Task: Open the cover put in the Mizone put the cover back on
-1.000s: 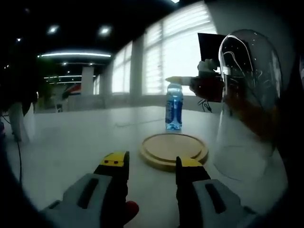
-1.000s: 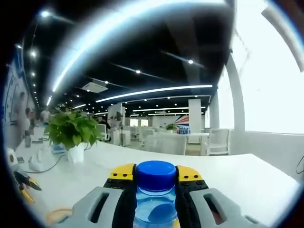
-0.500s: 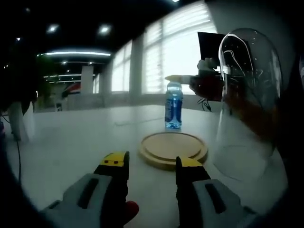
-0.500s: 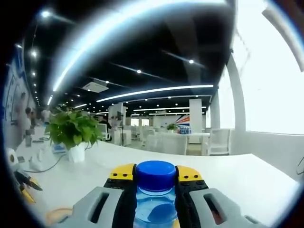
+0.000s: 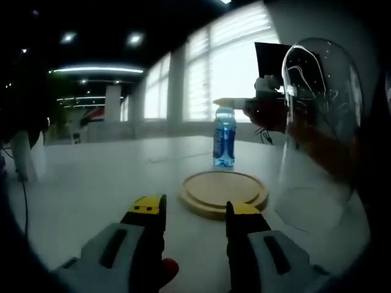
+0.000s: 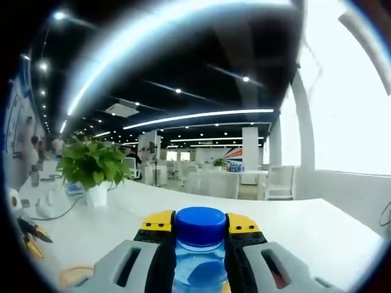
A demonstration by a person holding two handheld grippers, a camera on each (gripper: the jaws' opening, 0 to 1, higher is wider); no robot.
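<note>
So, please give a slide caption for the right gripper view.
Right tool shut on the Mizone bottle below its blue cap.

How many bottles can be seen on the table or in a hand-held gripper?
1. The bottle stands beyond the wooden board, held near its blue cap by the right hand-held gripper. Both views show the same bottle.

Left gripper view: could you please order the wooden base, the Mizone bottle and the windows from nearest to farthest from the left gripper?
1. Wooden base, on the table just ahead of the left gripper.
2. Mizone bottle, upright behind the base.
3. Windows, along the far wall.
</note>
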